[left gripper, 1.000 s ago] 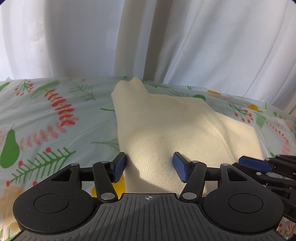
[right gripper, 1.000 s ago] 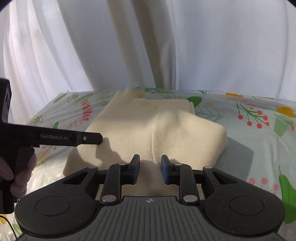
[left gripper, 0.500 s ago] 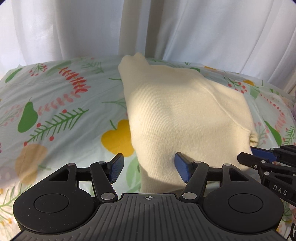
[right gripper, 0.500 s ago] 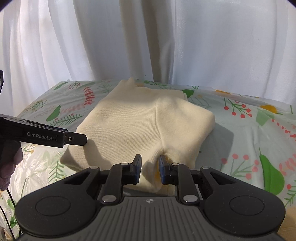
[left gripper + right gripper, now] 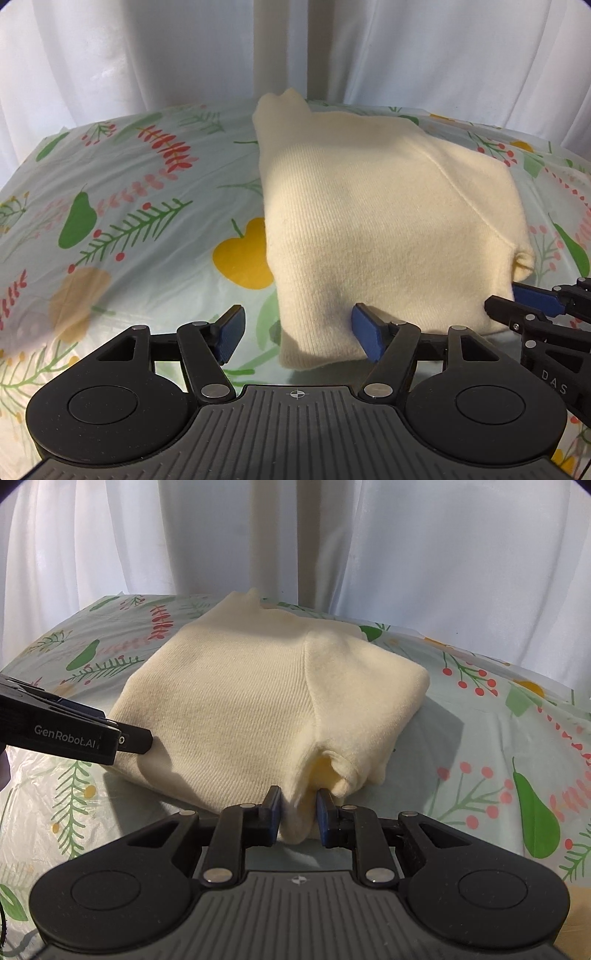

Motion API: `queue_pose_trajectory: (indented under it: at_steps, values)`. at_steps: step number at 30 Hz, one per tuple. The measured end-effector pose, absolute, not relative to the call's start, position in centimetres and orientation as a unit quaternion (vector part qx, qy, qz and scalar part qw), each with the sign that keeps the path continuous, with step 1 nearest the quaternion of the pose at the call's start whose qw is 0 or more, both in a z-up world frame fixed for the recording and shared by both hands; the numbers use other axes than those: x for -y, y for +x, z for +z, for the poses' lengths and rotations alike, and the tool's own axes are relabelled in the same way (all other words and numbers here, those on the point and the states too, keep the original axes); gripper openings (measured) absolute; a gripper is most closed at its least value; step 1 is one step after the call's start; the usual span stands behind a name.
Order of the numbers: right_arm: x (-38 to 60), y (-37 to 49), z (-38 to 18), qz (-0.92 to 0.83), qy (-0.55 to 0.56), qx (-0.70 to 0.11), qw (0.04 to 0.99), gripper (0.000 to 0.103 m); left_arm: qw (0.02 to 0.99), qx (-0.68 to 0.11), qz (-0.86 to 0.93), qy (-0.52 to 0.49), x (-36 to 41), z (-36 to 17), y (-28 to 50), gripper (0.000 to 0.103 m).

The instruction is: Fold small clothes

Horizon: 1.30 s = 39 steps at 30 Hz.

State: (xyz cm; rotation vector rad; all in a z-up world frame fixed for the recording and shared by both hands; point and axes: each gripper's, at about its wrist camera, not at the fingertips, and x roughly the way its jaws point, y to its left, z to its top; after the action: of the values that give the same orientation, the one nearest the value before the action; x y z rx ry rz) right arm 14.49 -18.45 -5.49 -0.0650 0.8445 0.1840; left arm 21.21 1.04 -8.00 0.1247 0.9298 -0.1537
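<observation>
While the folded cream sweater (image 5: pixel 376 221) lies on the surface (image 5: pixel 147 206), which is covered by a pale cloth printed with leaves, berries and pears, both pairs of tongs sit at its near edge. The left tongs (image 5: pixel 299 334) stand wide, their jaws having just been opening; the near left corner of the sweater lies between the blue pads, with the right pad against the knit and the left pad clear of it over the printed cloth. The right tongs (image 5: pixel 297 814) are drawn narrow and pinch a bunched fold of the sweater (image 5: pixel 258 709) at its near right corner, where a cuff curls up just beside the pads. In the right wrist view the left tongs (image 5: pixel 142 740) reach in from the left edge and touch the sweater's left side. The sweater's far end reaches toward the far edge of the surface, where white curtains (image 5: pixel 424 554) hang behind it.
</observation>
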Motion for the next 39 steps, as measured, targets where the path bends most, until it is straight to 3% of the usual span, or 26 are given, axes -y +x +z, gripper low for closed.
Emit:
queue_pose_trajectory:
  at_steps: [3, 5, 8, 11, 19, 24, 39]
  values:
    - [18.4, 13.5, -4.5, 0.071, -0.026, -0.440, 0.895, 0.030, 0.882, -0.459, -0.064, 0.085, -1.1, -7.8, 19.7, 0.073]
    - [18.5, 11.8, -4.1, 0.071, -0.017, -0.468, 0.881, 0.067, 0.872, -0.474, -0.060, 0.102, -1.3, -8.0, 18.1, 0.073]
    - [19.2, 8.0, -3.6, 0.115, 0.014, -0.475, 0.872, 0.088, 0.861, -0.496, -0.055, 0.098, -2.1, -8.6, 15.0, 0.073]
    - [20.1, 4.9, -3.6, 0.130, 0.050, -0.495, 0.858, 0.099, 0.855, -0.511, -0.065, 0.060, -2.8, -8.8, 11.6, 0.079]
    - [20.9, 5.3, -6.2, 0.016, 0.055, -0.600, 0.798, 0.099, 0.858, -0.509, -0.043, 0.047, -2.1, -8.4, 9.2, 0.090]
    - [19.1, 5.6, -5.0, 0.006, -0.005, -0.573, 0.819, 0.099, 0.863, -0.500, -0.041, 0.062, -1.6, -7.2, 11.8, 0.093]
    - [16.8, 10.1, -1.1, -0.022, -0.001, -0.539, 0.842, 0.099, 0.873, -0.482, -0.045, 0.052, -1.9, -5.5, 15.8, 0.095]
